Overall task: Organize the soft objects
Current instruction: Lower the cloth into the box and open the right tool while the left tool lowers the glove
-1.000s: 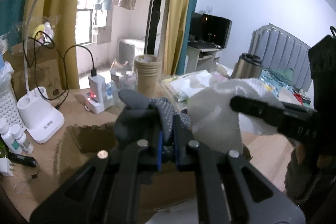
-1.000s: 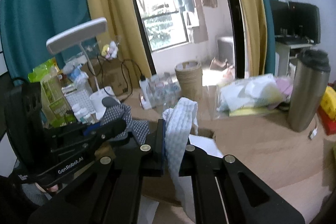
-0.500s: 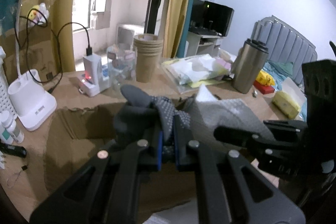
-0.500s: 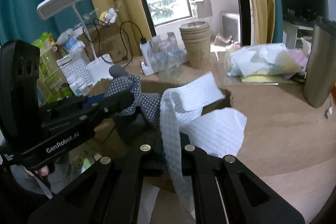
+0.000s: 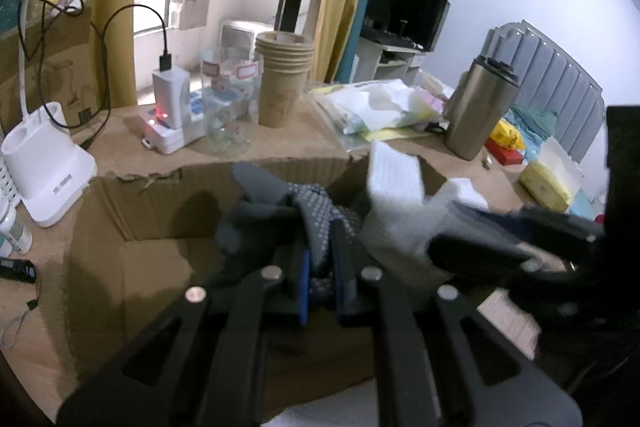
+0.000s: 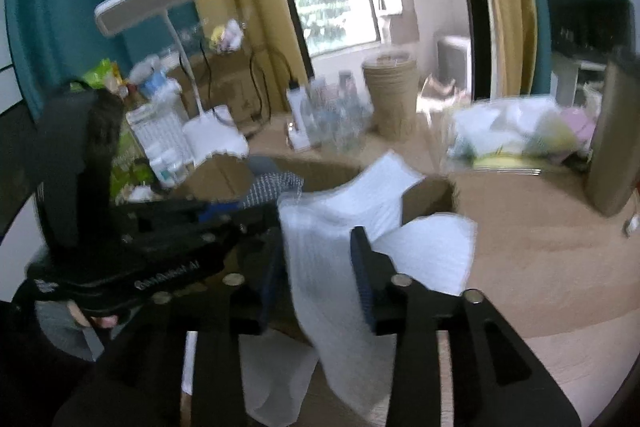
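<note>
While the white waffle-weave cloth (image 6: pixel 320 267) hangs between the right claw (image 6: pixel 318 267), whose jaws have just been opening and now stand apart with no pad pressing it, the cloth sits over the open cardboard box (image 5: pixel 132 211) on the bench (image 6: pixel 540 227). Letting it fall cleanly likely means keeping the jaws wide and lifting straight away, so the limp fabric does not snag on a pad or drape over the box rim. It looks thin, crumpled and floppy, one corner standing up, a second white sheet lying beneath it. Just beside it, the left claw (image 5: pixel 320 267) is clamped together on a grey dotted cloth (image 5: pixel 316 203), bunched and soft, also above the box.
</note>
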A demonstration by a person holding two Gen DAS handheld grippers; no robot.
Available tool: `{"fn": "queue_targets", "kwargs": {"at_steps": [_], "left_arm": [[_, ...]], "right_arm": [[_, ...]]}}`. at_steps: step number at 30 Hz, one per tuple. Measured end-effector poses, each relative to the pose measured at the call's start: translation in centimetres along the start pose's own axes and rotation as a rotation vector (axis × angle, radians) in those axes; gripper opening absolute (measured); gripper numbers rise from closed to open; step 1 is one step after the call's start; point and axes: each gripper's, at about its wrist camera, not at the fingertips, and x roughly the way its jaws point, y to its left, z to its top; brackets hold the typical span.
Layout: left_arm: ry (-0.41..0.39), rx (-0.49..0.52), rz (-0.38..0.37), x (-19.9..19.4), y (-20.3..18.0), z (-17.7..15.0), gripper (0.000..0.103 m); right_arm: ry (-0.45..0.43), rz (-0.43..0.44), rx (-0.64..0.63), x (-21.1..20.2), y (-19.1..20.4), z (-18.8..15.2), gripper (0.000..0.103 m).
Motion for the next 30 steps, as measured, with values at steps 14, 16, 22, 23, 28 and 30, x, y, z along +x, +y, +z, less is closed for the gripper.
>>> {"fn": "queue_targets", "kwargs": {"at_steps": [14, 16, 22, 23, 28, 30], "left_arm": [[0.033, 0.015, -0.036, 0.3, -0.2, -0.1, 0.013], [0.037, 0.011, -0.038, 0.3, -0.1, -0.1, 0.013], [0.030, 0.016, -0.032, 0.0, -0.3, 0.0, 0.016], [0.024, 0.017, -0.030, -0.2, -0.3, 0.1, 0.018], [-0.022, 0.014, -0.019, -1.8, -0.3, 0.5, 0.024], [-0.028, 0.015, -0.013, -2.3, -0.3, 0.5, 0.024]], "right_arm": [[0.003, -0.233, -0.091, 0.9, -2.0, -0.6, 0.049], [0.003, -0.254, -0.126, 1.2, -1.6, -0.8, 0.051], [0.013, -0.271, -0.149, 1.5, -1.2, -0.9, 0.056], [0.013, -0.269, -0.147, 1.5, -1.1, -0.9, 0.058], [-0.036, -0.272, -0.126, 0.2, -0.9, -0.6, 0.066], [-0.075, -0.276, -0.110, -1.0, -0.9, -0.4, 0.068]]}}
